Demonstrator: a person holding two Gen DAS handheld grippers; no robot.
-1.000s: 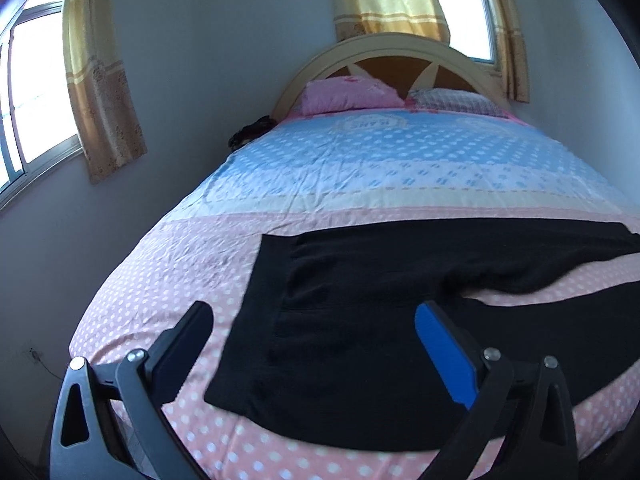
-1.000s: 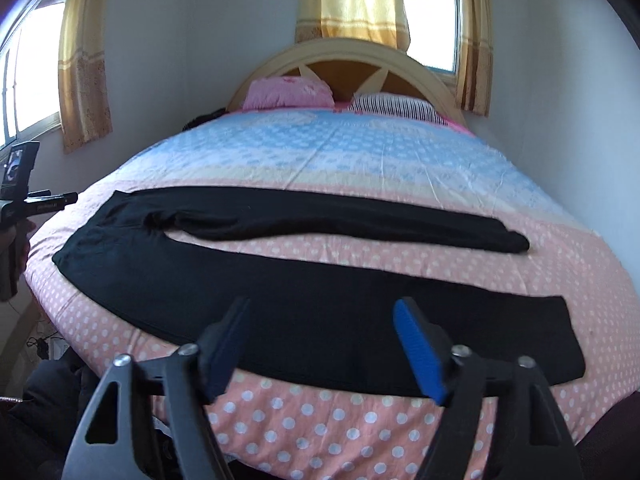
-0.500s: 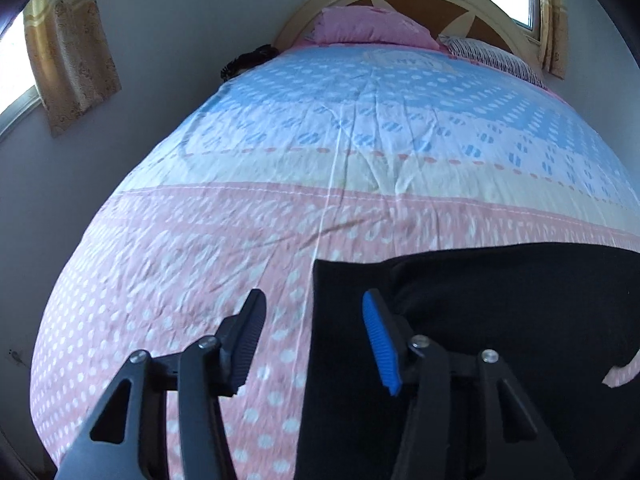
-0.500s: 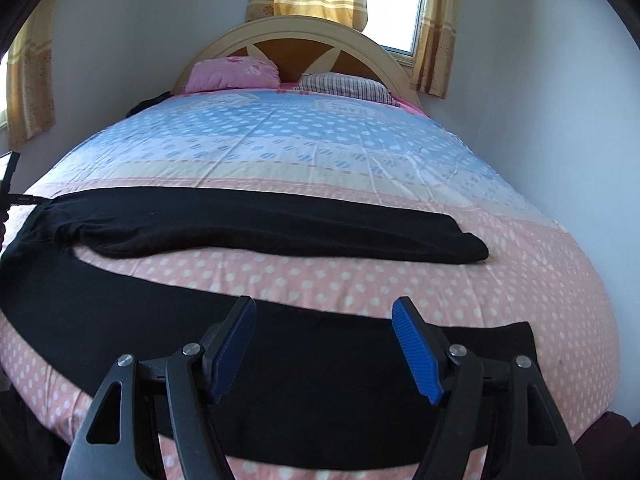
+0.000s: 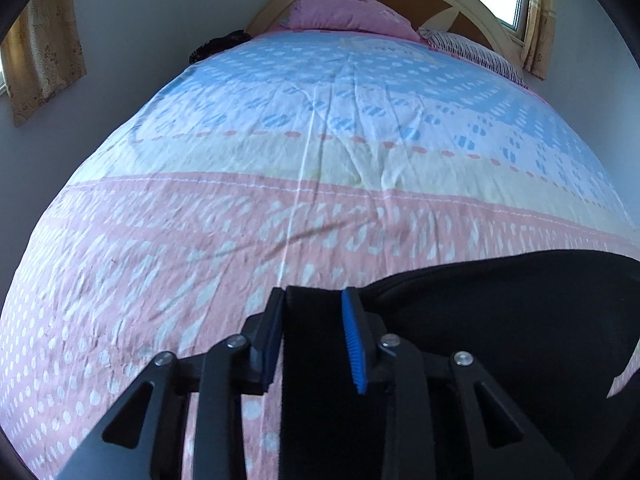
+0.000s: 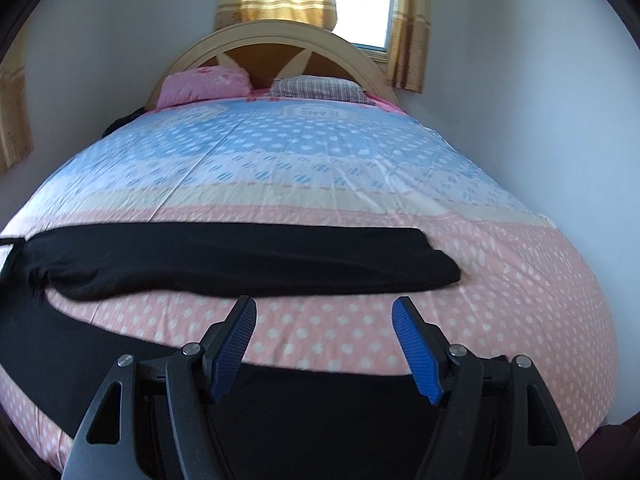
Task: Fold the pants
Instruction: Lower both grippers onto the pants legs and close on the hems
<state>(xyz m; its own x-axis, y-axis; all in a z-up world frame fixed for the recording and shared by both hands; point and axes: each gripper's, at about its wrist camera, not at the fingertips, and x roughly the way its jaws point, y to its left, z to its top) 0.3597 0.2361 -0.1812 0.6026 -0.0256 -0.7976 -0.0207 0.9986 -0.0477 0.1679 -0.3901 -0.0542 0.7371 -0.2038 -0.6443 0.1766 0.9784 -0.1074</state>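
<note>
Black pants (image 6: 248, 264) lie spread across the pink dotted end of the bed, legs apart: the far leg ends at a cuff on the right, the near leg (image 6: 320, 420) runs under my right gripper. My right gripper (image 6: 324, 320) is open, low over the near leg and the pink strip between the legs. In the left wrist view my left gripper (image 5: 314, 312) is shut on the far corner of the pants' waist (image 5: 312, 340); the black cloth (image 5: 500, 320) spreads to the right.
The bed (image 5: 320, 160) has a pink, cream and blue dotted cover. A pink pillow (image 6: 204, 84), a striped pillow (image 6: 320, 88) and a wooden headboard (image 6: 272, 40) are at the far end. Walls stand close on both sides; curtained windows are behind.
My left gripper dropped to the waist's far corner and closed on it. My right gripper moved forward and lower over the near leg and stayed open.
</note>
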